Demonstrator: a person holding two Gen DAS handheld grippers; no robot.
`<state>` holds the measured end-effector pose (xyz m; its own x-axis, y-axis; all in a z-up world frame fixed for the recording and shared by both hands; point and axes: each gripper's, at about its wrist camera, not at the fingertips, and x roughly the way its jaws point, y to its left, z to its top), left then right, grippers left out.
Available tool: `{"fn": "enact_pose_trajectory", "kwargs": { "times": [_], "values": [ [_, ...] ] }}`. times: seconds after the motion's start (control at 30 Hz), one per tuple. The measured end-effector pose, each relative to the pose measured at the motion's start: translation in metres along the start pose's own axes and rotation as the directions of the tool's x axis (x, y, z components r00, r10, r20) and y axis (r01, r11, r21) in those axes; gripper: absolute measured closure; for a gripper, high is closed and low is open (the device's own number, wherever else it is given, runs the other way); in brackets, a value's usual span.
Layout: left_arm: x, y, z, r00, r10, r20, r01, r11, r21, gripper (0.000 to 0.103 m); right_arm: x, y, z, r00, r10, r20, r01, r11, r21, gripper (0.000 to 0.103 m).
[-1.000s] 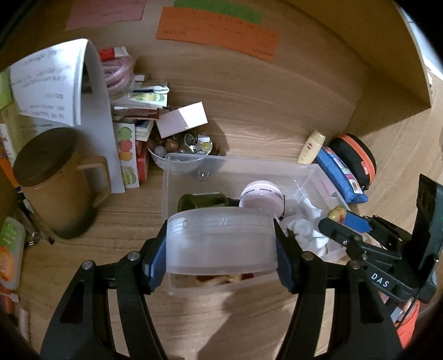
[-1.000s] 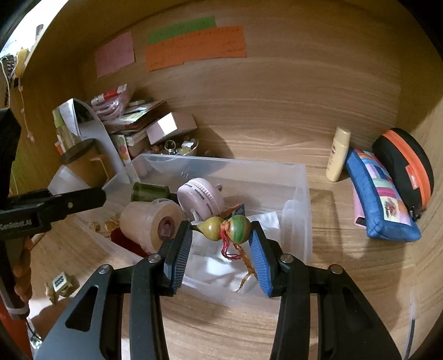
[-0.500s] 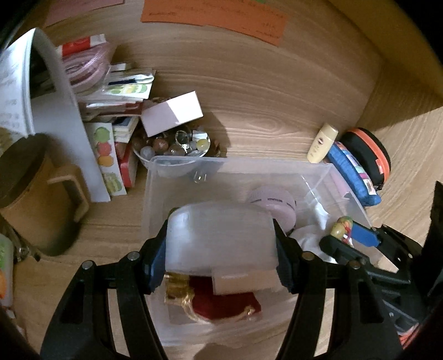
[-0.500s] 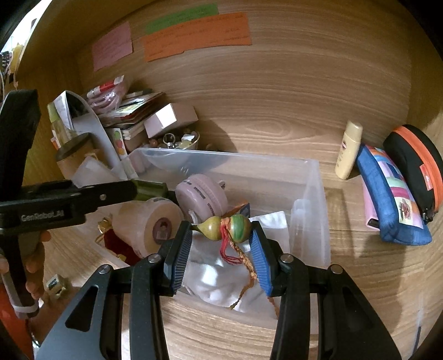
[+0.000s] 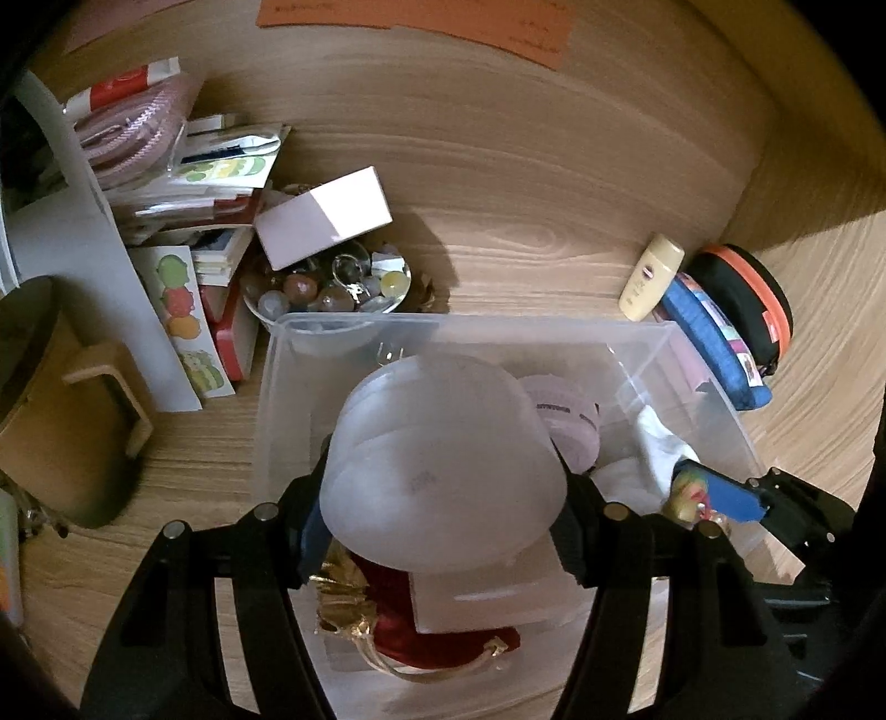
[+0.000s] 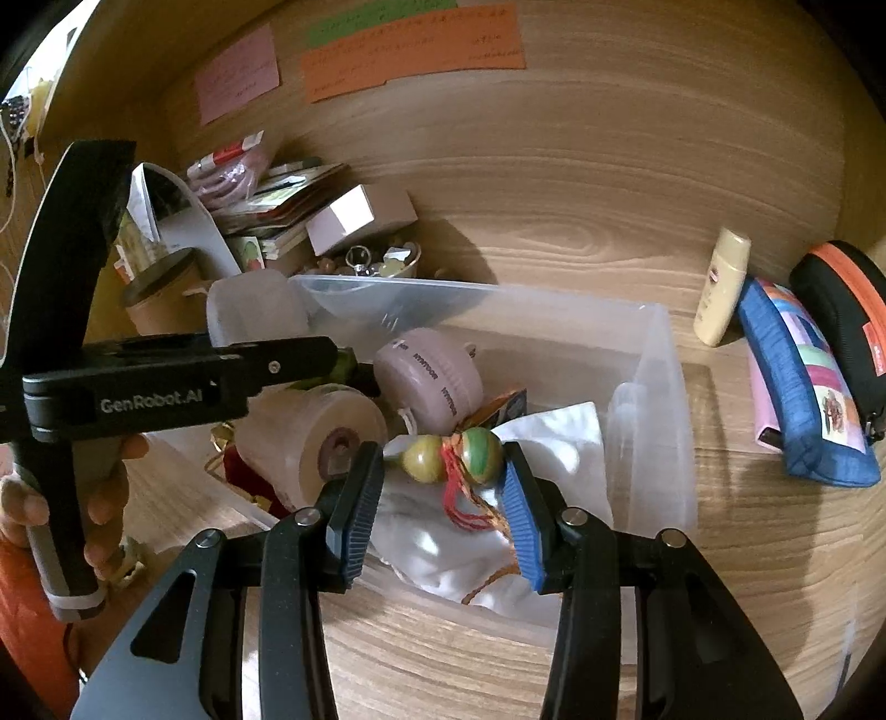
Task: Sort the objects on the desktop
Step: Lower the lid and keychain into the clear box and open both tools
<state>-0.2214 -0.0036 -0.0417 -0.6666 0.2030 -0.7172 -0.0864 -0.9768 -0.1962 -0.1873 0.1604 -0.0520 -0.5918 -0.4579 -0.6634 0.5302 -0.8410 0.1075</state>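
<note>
Clamped between the blue pads of the left gripper [image 5: 443, 498], a frosted translucent plastic cup [image 5: 443, 465] is held over the clear plastic storage bin [image 5: 554, 324] on the wooden desk [image 5: 554, 221]. In the left wrist view the cup hides most of the bin's contents; only part of a pale pink round device [image 5: 570, 426], a red pouch with gold trim [image 5: 421, 626] and a white crumpled cloth [image 5: 659, 448] are seen around it. The right wrist view shows what the cup conceals: a cream roll of tape [image 6: 315, 437] lying on its side beside the pink device [image 6: 432, 387], with the cloth [image 6: 459, 531] spread in the bin's [image 6: 653, 387] near corner.

A small gourd-shaped charm of yellow and green beads with a red tassel [image 6: 454, 457] is pinched between the pads of the right gripper [image 6: 443, 476], just above the cloth. The same charm [image 5: 689, 490] appears at the right edge of the left wrist view, partly hidden and blurred.

Only the right wrist view shows the person's hand [image 6: 88, 498] around the left gripper's handle, and a pink, a green and an orange paper note [image 6: 410, 50] on the back wall. Outside the bin, a cream bottle [image 5: 650, 282], a blue pencil case [image 5: 714, 338] and a black case with an orange zip [image 5: 747, 299] are seen in both views, as is a glass bowl of marbles [image 5: 326, 293].
</note>
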Motion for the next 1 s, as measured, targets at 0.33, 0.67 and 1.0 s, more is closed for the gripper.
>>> {"fn": "enact_pose_trajectory", "kwargs": {
  "times": [0.33,0.67,1.0],
  "values": [
    [-0.004,-0.005,-0.004,1.0,0.017,-0.008,-0.016,1.0,0.02,0.035,-0.005,0.002,-0.002,1.0,0.018,0.009,-0.018,1.0,-0.013,0.054],
    [-0.026,-0.007,-0.013,1.0,0.027,0.013,-0.028,0.999,0.039,0.029,-0.013,0.002,-0.003,0.999,0.033,-0.001,-0.033,0.999,-0.007,0.041],
    [-0.054,-0.012,-0.028,0.998,0.026,0.052,-0.029,0.998,0.06,0.021,-0.04,-0.013,-0.016,0.999,0.03,0.016,-0.031,0.997,0.072,0.028]
  ]
}}
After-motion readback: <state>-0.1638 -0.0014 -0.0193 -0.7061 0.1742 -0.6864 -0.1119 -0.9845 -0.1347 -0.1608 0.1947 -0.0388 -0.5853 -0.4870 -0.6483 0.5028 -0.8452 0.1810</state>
